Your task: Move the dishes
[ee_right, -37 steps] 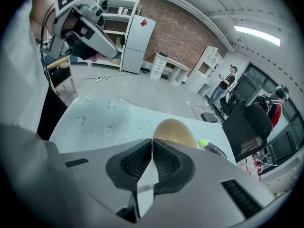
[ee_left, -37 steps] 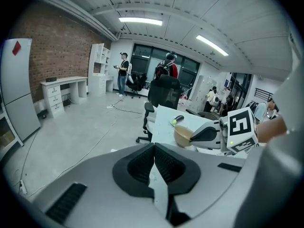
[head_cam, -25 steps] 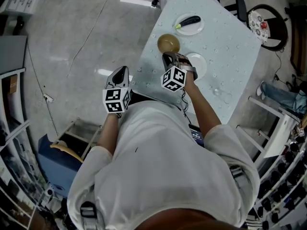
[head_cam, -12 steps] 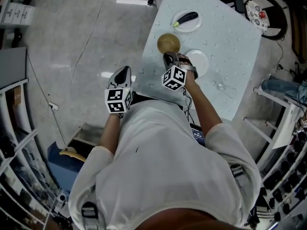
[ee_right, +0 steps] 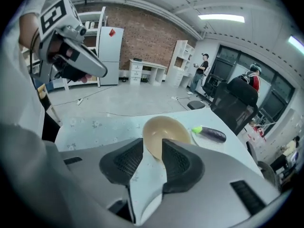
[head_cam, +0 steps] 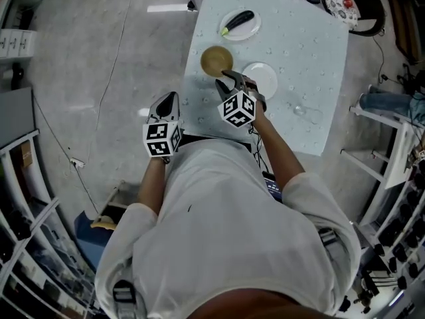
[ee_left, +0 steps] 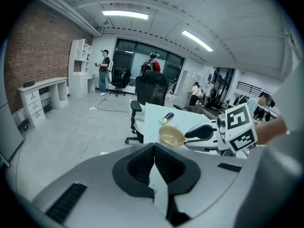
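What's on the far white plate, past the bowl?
One eggplant lies across the plate; nothing else shows. The plate beneath the eggplant is covered.

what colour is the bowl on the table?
Tan: a plain beige-yellow bowl with no pattern. It shows best in the right gripper view.

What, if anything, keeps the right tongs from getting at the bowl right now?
Probably nothing, so yes: the right tongs have just been opening, and the near rim of the bowl sits between the parted jaws.
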`<state>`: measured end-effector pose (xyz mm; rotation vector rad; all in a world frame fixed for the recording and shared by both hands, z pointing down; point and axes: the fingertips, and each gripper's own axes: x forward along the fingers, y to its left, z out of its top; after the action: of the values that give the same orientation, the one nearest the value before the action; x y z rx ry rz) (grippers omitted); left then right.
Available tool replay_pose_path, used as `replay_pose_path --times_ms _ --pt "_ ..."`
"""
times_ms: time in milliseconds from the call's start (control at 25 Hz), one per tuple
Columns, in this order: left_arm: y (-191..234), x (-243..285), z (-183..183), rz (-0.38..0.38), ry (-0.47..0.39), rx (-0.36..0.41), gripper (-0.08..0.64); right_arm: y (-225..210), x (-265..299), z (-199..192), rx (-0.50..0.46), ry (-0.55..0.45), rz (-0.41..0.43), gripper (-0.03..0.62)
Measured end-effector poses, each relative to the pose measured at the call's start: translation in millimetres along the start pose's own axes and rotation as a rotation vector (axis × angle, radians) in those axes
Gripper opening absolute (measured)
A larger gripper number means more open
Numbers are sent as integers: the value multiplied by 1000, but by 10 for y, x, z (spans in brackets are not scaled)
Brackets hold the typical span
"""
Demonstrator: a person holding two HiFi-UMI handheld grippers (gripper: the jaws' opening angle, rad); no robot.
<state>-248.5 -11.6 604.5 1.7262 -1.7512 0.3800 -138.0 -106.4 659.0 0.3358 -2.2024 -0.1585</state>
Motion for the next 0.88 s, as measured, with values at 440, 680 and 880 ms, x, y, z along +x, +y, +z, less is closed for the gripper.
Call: replay_pose_path --times_ms 440,680,880 --pt "-668 402 101 -155 34 98 18 -274 -543 -585 356 -23 -113 53" --pt "-1115 633 158 -260 57 173 18 -433 -902 -972 495 -18 -226 -2" --pt "-1492 803 182 -332 78 221 18 -504 -1125 -1255 677 -37 -254 -2"
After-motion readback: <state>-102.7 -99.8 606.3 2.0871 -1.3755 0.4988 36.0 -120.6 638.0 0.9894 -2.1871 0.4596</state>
